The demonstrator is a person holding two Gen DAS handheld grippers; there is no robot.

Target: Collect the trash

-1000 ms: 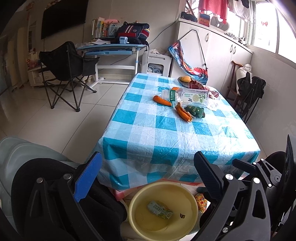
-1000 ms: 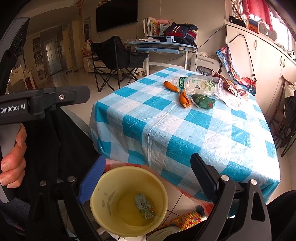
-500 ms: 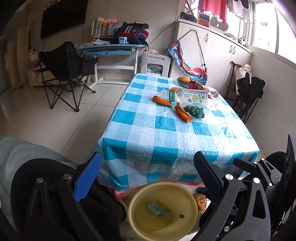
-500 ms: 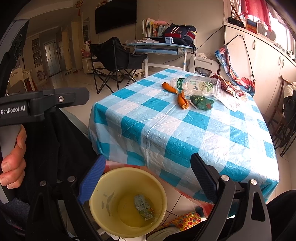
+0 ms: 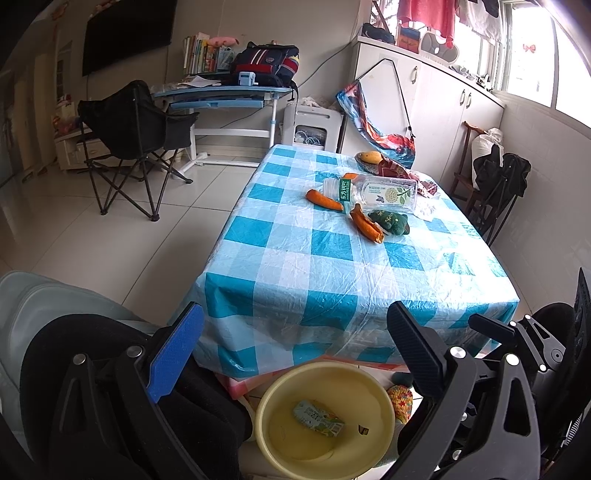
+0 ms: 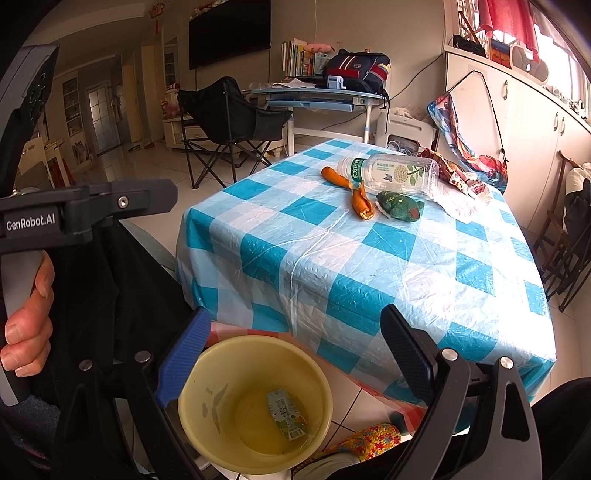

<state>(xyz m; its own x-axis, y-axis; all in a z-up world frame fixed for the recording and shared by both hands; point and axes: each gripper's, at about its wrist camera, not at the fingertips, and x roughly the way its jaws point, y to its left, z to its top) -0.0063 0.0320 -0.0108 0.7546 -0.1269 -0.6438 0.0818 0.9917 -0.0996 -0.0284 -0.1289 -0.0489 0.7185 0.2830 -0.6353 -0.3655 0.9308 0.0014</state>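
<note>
The right tool (image 6: 295,354), fingers spread, hangs over a yellow bucket (image 6: 221,358) holding a small carton (image 6: 287,415); a bottle (image 6: 391,174) lies at one o'clock on the tabletop (image 6: 332,266).

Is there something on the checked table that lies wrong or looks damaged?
Yes. The clear plastic bottle lies on its side on the blue-and-white checked tablecloth, not upright. The orange carrot piece beside it looks torn at one end. A crumpled red wrapper lies behind the bottle.

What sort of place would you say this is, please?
Most likely a home living room: a table under a blue-and-white checked plastic cloth, a black wall-mounted television and a black folding camp chair.
</note>
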